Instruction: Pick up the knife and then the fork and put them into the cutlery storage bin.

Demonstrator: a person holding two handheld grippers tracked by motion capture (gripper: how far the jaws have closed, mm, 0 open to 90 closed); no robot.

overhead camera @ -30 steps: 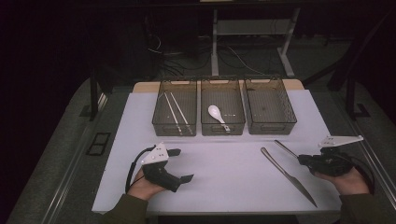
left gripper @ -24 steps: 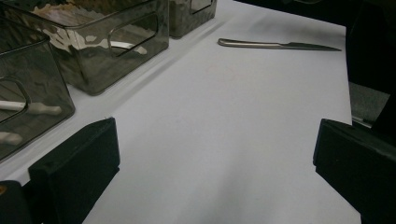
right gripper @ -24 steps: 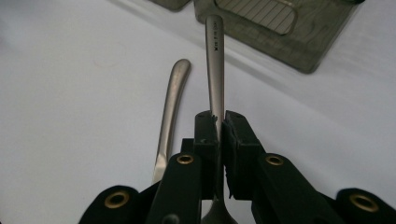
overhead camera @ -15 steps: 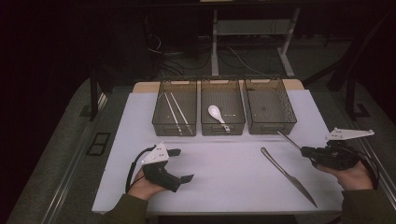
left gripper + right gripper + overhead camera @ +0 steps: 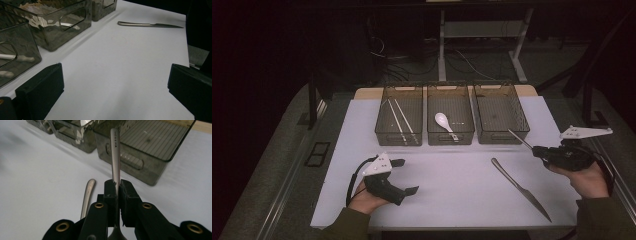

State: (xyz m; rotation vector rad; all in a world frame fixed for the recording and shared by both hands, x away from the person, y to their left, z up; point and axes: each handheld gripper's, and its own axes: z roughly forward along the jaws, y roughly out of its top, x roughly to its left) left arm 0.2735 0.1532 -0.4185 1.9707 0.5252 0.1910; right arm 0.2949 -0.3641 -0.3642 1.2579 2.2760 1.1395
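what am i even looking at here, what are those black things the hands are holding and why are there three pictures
A person sits at a table covered in white, holding a hand-operated gripper in each hand: a black tool with two jaws that pinch things. The high view looks down on the table from above. The other two pictures come from small cameras riding on each gripper, looking along its jaws.

At the back stand three dark see-through bins: the left bin holds chopsticks, the middle bin a white spoon, and the right bin looks empty. A table knife lies on the white surface.

The left gripper rests on the table with its jaws wide open and nothing between them. The right gripper is lifted off the table, its jaws pinched on the handle of a metal utensil; its far end is hidden, so I can't say what kind.
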